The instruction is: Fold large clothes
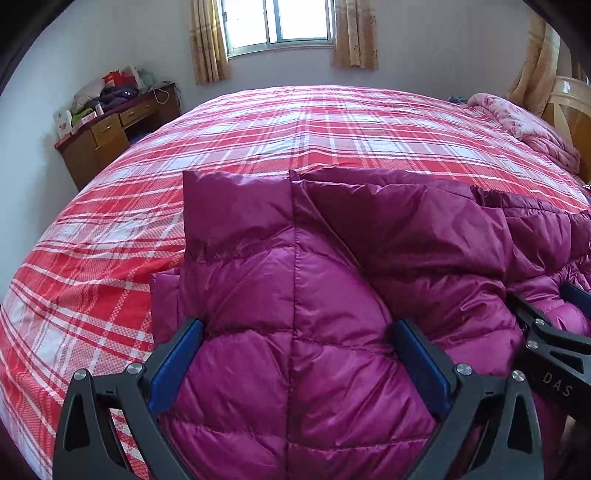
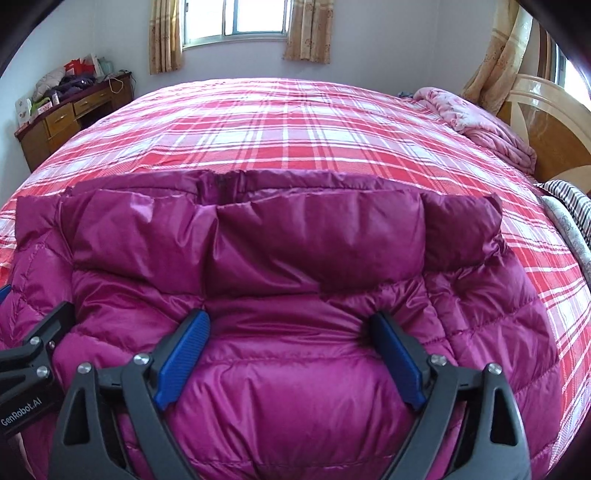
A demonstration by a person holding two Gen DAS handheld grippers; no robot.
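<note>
A magenta quilted down jacket (image 1: pixel 314 266) lies folded on the bed with the red plaid cover (image 1: pixel 258 136). My left gripper (image 1: pixel 299 328) is open, its blue pads pressed down on the jacket's left part with puffy fabric bulging between them. My right gripper (image 2: pixel 291 321) is open too, resting on the jacket (image 2: pixel 295 240) near its middle, just below the folded collar or hood. The right gripper also shows at the right edge of the left wrist view (image 1: pixel 554 321). The left gripper shows at the left edge of the right wrist view (image 2: pixel 33 343).
A pink floral quilt (image 2: pixel 476 118) is piled at the bed's far right by the wooden headboard (image 2: pixel 546 122). A striped cloth (image 2: pixel 569 199) lies at the right edge. A cluttered wooden desk (image 1: pixel 110 129) stands by the far left wall under a window (image 1: pixel 280 22).
</note>
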